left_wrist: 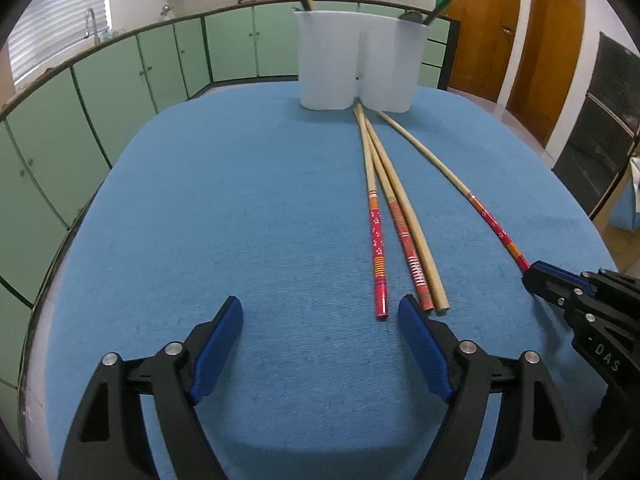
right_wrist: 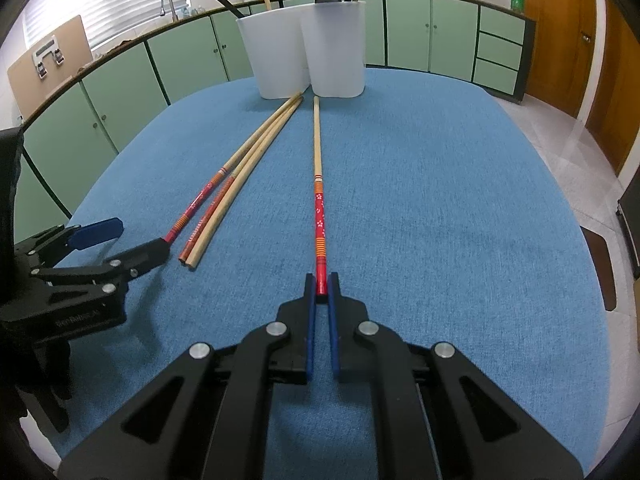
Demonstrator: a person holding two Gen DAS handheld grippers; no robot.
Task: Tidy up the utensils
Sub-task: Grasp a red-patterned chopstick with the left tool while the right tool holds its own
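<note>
We hold the right gripper (right_wrist: 322,286) closed on the red painted end of a single chopstick (right_wrist: 318,184), which lies apart from the others on the blue tablecloth (right_wrist: 440,220). Its bare wooden tip points toward the white utensil holder (right_wrist: 308,52) at the far side of the table and stops just short of the holder's base. Gripping at the very end appears deliberate: it leaves the full shaft free, so that the tip can be swung up and lowered into a compartment without the jaws meeting the rim. We keep the left gripper (left_wrist: 320,320) open, with nothing between its blue pads (left_wrist: 420,344). It hovers low over the cloth just before the near ends of the three remaining chopsticks (left_wrist: 392,216), which lie close together and converge toward the holder. One pad sits beside the near end of the middle stick; whether it touches we cannot tell. We judge that the wide jaw setting prepares for taking one stick or the whole bundle. The holder has two joined compartments, and both already contain upright utensils, among them dark handles and a wooden one. The loose chopsticks on the cloth indicate that sorting is only partly done.
</note>
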